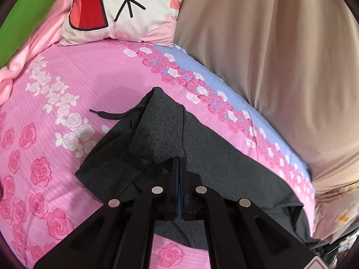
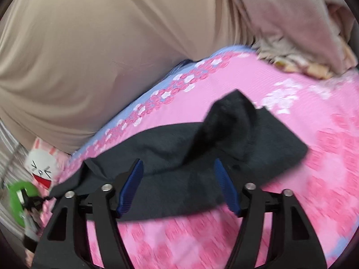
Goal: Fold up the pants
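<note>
Dark grey pants (image 1: 219, 157) lie on the pink rose-print bedsheet (image 1: 94, 83), and their black drawstring (image 1: 105, 114) trails to the left. My left gripper (image 1: 179, 162) is shut, and its tips pinch a raised flap of the pants' fabric (image 1: 157, 125) that stands up ahead of them. In the right wrist view the pants (image 2: 179, 139) stretch across the sheet (image 2: 303, 179) with a bunched peak (image 2: 231, 112) standing up. My right gripper (image 2: 179, 179) hovers open just above them. Its blue pads (image 2: 132, 186) stand wide apart and nothing is pressed between them.
A large beige cushion (image 1: 280, 67) lines the far side of the bed. A cartoon-print pillow (image 1: 121, 11) and a green object (image 1: 24, 18) lie at one end. Crumpled pale bedding (image 2: 303, 33) is heaped at the other end. Blue floral trim (image 1: 202, 74) runs along the sheet's edge.
</note>
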Available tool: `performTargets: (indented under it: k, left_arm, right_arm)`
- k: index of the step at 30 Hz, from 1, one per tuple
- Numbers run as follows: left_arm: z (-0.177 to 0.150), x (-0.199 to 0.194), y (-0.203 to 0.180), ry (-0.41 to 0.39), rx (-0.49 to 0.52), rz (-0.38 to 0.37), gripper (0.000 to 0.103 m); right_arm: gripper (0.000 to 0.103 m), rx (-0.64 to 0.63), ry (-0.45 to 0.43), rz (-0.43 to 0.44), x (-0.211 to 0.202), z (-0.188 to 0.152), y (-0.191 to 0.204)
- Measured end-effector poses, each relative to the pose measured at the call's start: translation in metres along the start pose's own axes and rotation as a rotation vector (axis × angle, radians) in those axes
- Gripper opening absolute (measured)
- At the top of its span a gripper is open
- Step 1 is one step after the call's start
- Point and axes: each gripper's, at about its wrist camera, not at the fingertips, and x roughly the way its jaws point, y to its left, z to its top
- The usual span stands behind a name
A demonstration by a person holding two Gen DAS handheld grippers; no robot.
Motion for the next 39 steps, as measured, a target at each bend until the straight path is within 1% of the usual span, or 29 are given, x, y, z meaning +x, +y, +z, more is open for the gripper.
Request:
performTargets:
  k: [2, 3, 4, 5, 7, 9, 10, 11, 13, 14, 15, 17, 19, 20, 21, 22, 23, 26, 27, 28, 29, 30, 31, 32, 33, 34, 35, 36, 39]
  left_arm:
    - [0.000, 0.002, -0.003, 0.004, 0.010, 0.014, 0.000]
    - [0.001, 0.002, -0.003, 0.002, 0.014, 0.018, 0.000]
    - [0.005, 0.000, -0.004, -0.002, 0.013, 0.023, 0.000]
    - [0.008, -0.004, -0.002, -0.003, 0.012, 0.023, 0.000]
    - [0.016, -0.013, -0.004, -0.016, 0.025, 0.033, 0.000]
    - [0.024, -0.027, -0.007, -0.047, 0.066, 0.075, 0.000]
    - [0.026, -0.030, -0.008, -0.058, 0.089, 0.105, 0.000]
    - [0.026, -0.033, -0.009, -0.064, 0.112, 0.132, 0.000]
    - [0.022, -0.029, -0.002, -0.040, 0.131, 0.163, 0.000]
    - [0.018, -0.023, 0.004, -0.022, 0.135, 0.185, 0.000]
    - [0.014, -0.019, 0.010, -0.008, 0.137, 0.198, 0.000]
    - [0.004, -0.005, 0.025, 0.027, 0.118, 0.223, 0.000]
    - [-0.004, 0.001, 0.035, 0.047, 0.094, 0.218, 0.000]
    - [-0.007, 0.001, 0.037, 0.046, 0.092, 0.211, 0.000]
    - [-0.009, 0.000, 0.037, 0.039, 0.097, 0.215, 0.000]
    - [-0.010, -0.001, 0.036, 0.035, 0.102, 0.215, 0.000]
    - [-0.011, -0.001, 0.035, 0.034, 0.103, 0.213, 0.000]
    - [-0.011, 0.000, 0.034, 0.036, 0.101, 0.221, 0.000]
    - [-0.010, 0.002, 0.033, 0.038, 0.099, 0.227, 0.000]
    - [-0.010, 0.004, 0.032, 0.043, 0.102, 0.235, 0.000]
    - [-0.011, 0.006, 0.032, 0.045, 0.107, 0.247, 0.000]
    - [-0.011, 0.009, 0.032, 0.052, 0.110, 0.256, 0.000]
    - [-0.011, 0.009, 0.032, 0.055, 0.111, 0.261, 0.000]
    - [-0.012, 0.010, 0.033, 0.057, 0.111, 0.268, 0.000]
    - [-0.012, 0.011, 0.033, 0.059, 0.112, 0.272, 0.000]
    - [-0.013, 0.011, 0.033, 0.061, 0.116, 0.276, 0.000]
    - [-0.014, 0.012, 0.032, 0.062, 0.121, 0.282, 0.000]
    - [-0.014, 0.012, 0.032, 0.062, 0.125, 0.283, 0.000]
    - [-0.017, 0.014, 0.032, 0.058, 0.138, 0.287, 0.000]
  right_arm:
    - [0.066, 0.013, 0.023, -0.022, 0.025, 0.011, -0.003]
    - [0.046, 0.000, 0.032, -0.060, 0.035, 0.014, -0.002]
    - [0.008, -0.021, 0.044, -0.108, 0.044, 0.020, 0.000]
    - [0.002, -0.027, 0.034, -0.116, 0.044, 0.025, 0.003]
    - [0.002, -0.060, -0.076, -0.064, 0.014, 0.039, 0.017]
    - [0.002, -0.118, -0.171, -0.023, -0.021, 0.047, 0.029]
    - [0.002, -0.145, -0.204, -0.007, -0.037, 0.048, 0.030]
    - [0.002, -0.167, -0.203, -0.018, -0.044, 0.046, 0.026]
    - [0.002, -0.206, -0.123, -0.109, -0.033, 0.038, 0.007]
    - [0.003, -0.199, -0.025, -0.147, -0.017, 0.026, -0.014]
    - [0.003, -0.173, 0.022, -0.169, -0.008, 0.017, -0.028]
    - [0.008, -0.100, 0.100, -0.170, 0.004, -0.003, -0.054]
    - [0.011, -0.062, 0.088, -0.148, -0.003, -0.006, -0.058]
    - [0.017, -0.060, 0.075, -0.133, -0.008, -0.005, -0.058]
    - [0.029, -0.063, 0.053, -0.103, -0.014, -0.002, -0.055]
    - [0.059, -0.065, 0.033, -0.095, -0.019, 0.001, -0.052]
    - [0.074, -0.067, 0.016, -0.098, -0.022, 0.004, -0.050]
    - [0.073, -0.038, 0.019, -0.078, -0.015, 0.019, -0.048]
    - [0.069, -0.009, 0.037, -0.098, -0.007, 0.023, -0.053]
    - [0.043, -0.003, 0.061, -0.129, 0.003, 0.027, -0.057]
    - [0.002, -0.017, 0.068, -0.162, 0.008, 0.029, -0.056]
    - [0.003, -0.044, 0.047, -0.184, 0.007, 0.032, -0.051]
    - [0.003, -0.079, -0.018, -0.170, -0.006, 0.036, -0.040]
    - [0.003, -0.140, -0.129, -0.124, -0.030, 0.041, -0.023]
    - [0.002, -0.179, -0.197, -0.082, -0.047, 0.042, -0.012]
    - [0.002, -0.208, -0.246, -0.061, -0.062, 0.043, -0.006]
    - [0.002, -0.221, -0.260, -0.064, -0.068, 0.043, -0.005]
    - [0.002, -0.229, -0.217, -0.104, -0.065, 0.041, -0.013]
    - [0.003, -0.216, -0.028, -0.256, -0.036, 0.018, -0.053]
